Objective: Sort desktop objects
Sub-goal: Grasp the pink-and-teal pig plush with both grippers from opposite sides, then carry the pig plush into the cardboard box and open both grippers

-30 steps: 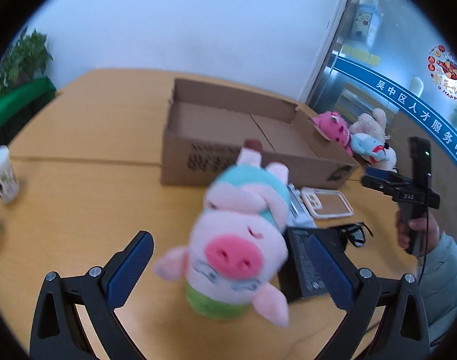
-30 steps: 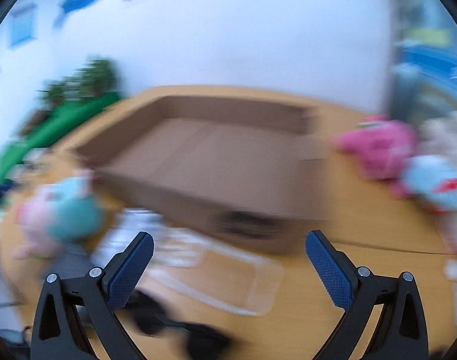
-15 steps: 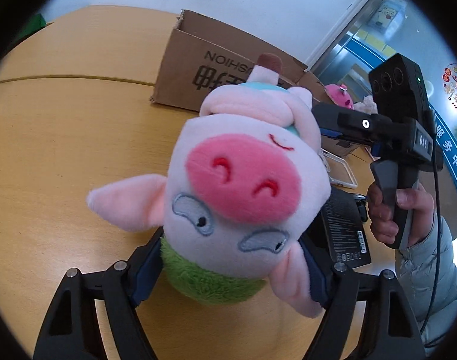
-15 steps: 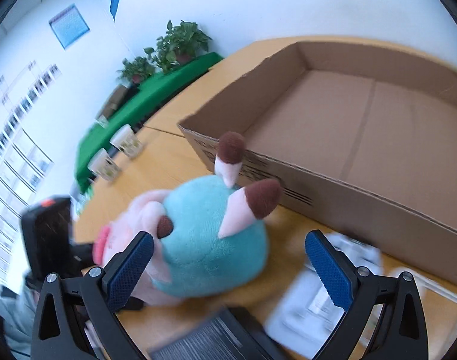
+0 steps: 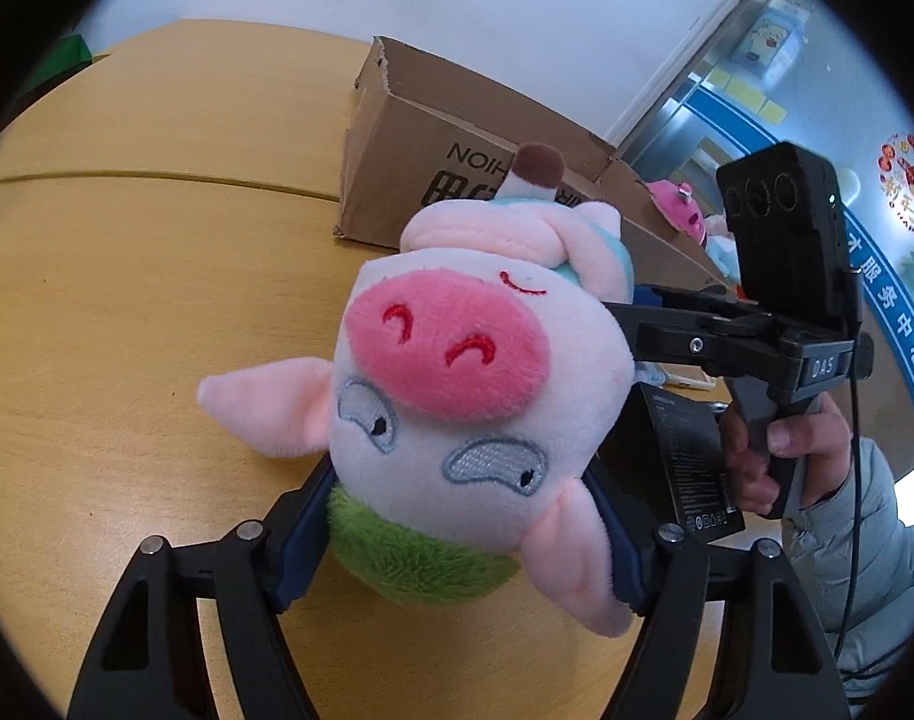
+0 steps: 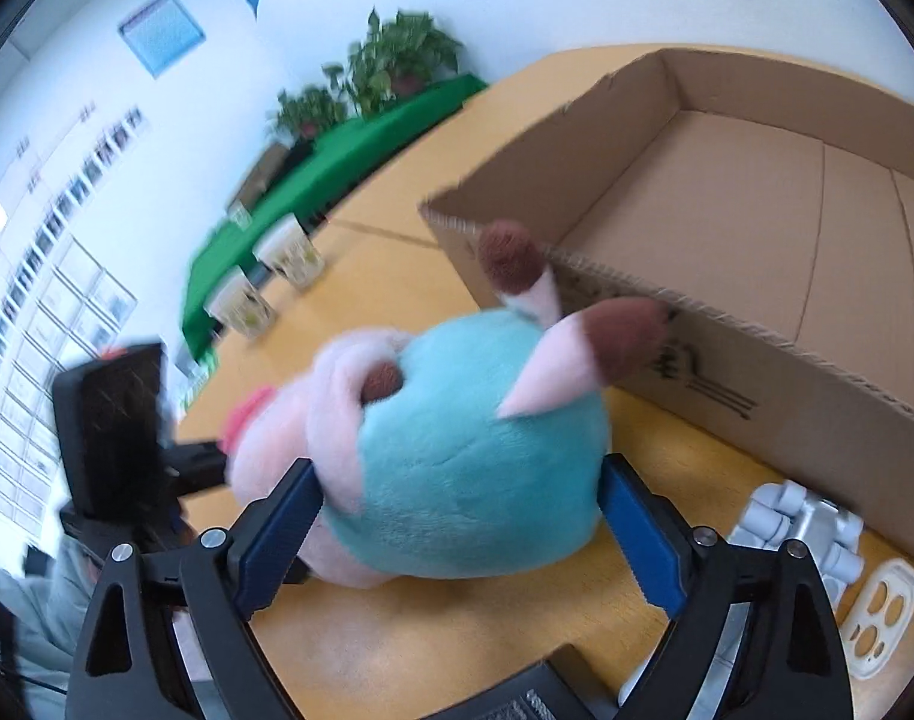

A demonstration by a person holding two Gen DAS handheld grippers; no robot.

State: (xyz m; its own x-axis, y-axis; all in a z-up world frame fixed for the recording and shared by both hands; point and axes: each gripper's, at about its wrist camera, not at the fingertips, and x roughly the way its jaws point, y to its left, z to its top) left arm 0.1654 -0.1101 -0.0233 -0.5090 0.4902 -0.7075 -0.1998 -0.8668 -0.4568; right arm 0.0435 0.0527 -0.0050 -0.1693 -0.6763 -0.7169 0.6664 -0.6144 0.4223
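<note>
The wooden counter is seen spreading beneath and ahead of both claws. An open cardboard box is set on it just beyond the right claw and farther ahead of the left claw. The plush pig is lying on the counter between the two claws, its head enclosed by the left claw and its teal body enclosed by the right. The left claw's jaws are closing, and both blue pads are seen pressed into the pig's head. The right claw's jaws are closing too; its left pad is touching the plush, while a small gap appears beside the right pad. A black box is lying right of the left claw. A grey plastic piece is seen right of the right claw.
</note>
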